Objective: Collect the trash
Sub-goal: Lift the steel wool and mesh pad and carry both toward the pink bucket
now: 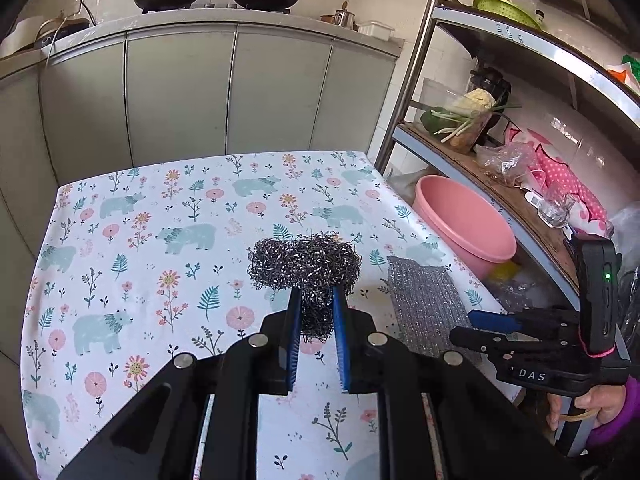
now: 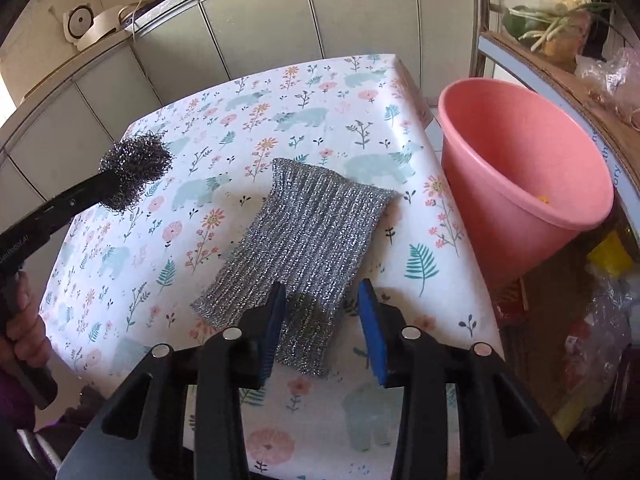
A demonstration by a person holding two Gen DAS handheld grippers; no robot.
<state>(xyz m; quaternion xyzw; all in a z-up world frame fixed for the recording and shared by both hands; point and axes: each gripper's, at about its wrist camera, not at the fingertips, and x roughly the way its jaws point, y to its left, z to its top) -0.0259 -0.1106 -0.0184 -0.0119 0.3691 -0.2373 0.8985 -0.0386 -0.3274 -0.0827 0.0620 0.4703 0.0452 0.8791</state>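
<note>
A dark steel-wool scourer point(image 1: 304, 264) hangs a little above the floral tablecloth point(image 1: 160, 240), and my left gripper point(image 1: 316, 300) is shut on its lower part. The right wrist view shows the same scourer point(image 2: 134, 168) at the left, held up by the left gripper. A flat silver glitter scouring cloth point(image 2: 304, 232) lies on the table near its right edge. My right gripper point(image 2: 322, 286) is open just over the cloth's near end, its blue pads not pressing on it. In the left wrist view the cloth point(image 1: 424, 300) lies right of the scourer, with the right gripper point(image 1: 468, 326) beside it.
A pink plastic basin point(image 2: 520, 168) stands off the table's right edge, tilted, with something small and yellow inside. Behind it is a metal shelf rack point(image 1: 520, 208) with vegetables, bags and a glass. Grey cabinets point(image 1: 180, 92) with pans on top run along the back.
</note>
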